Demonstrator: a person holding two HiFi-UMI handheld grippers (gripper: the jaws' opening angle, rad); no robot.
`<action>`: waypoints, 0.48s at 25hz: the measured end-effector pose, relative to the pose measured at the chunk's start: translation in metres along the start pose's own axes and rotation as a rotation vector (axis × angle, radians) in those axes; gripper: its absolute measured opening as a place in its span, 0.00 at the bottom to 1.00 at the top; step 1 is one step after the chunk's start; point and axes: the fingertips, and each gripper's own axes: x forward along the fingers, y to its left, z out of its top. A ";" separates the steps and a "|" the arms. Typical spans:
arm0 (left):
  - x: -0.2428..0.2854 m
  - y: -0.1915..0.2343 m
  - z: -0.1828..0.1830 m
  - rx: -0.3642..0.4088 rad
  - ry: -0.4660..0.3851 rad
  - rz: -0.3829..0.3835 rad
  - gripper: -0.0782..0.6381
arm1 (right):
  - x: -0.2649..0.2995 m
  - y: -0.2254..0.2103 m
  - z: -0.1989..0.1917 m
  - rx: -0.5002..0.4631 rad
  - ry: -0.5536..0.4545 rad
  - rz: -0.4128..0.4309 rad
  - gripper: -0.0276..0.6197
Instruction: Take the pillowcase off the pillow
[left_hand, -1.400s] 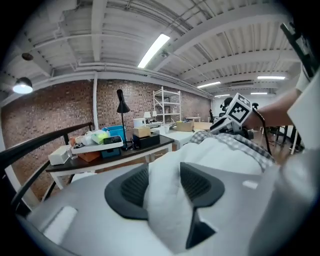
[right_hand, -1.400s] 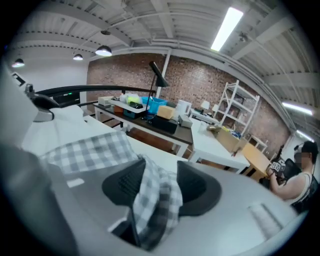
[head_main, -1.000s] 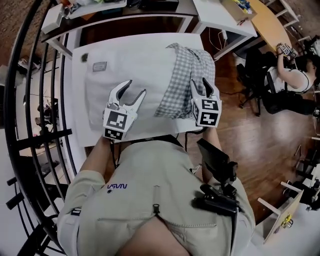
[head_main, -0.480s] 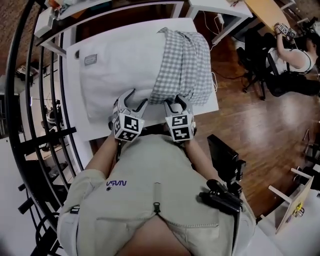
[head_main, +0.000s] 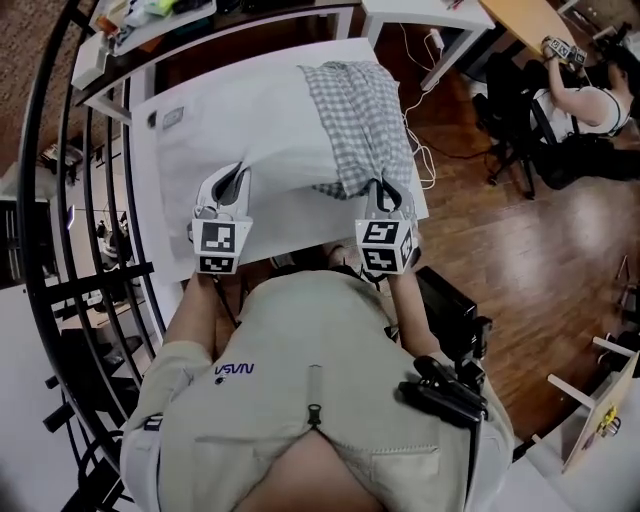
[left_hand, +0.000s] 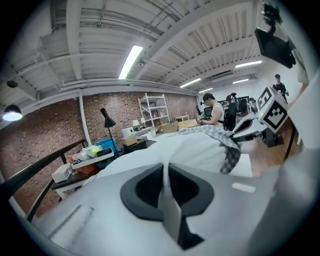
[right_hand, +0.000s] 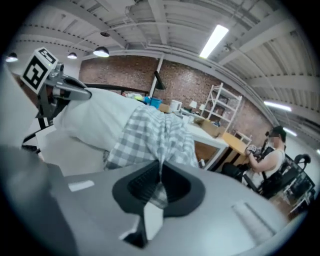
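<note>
Now both claws have just closed. The left claw (head_main: 236, 180) pinches white fabric at the near edge of the pillow (head_main: 250, 115), and the right claw (head_main: 384, 192) bites the checked pillowcase (head_main: 360, 110). With each end held, drawing them apart should strip the case. The head view shows the case bunched over the pillow's right end on the counter (head_main: 162, 255). Only the gripper views show cloth caught between the pads.
</note>
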 end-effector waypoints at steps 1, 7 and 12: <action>-0.003 0.004 0.004 -0.021 -0.012 0.006 0.14 | -0.002 -0.013 0.000 -0.005 0.000 -0.023 0.06; -0.005 0.002 -0.021 -0.199 0.012 0.018 0.14 | 0.019 -0.057 -0.054 -0.019 0.114 -0.082 0.06; 0.005 -0.026 -0.063 -0.221 0.108 0.013 0.14 | 0.041 -0.046 -0.105 0.007 0.211 -0.005 0.06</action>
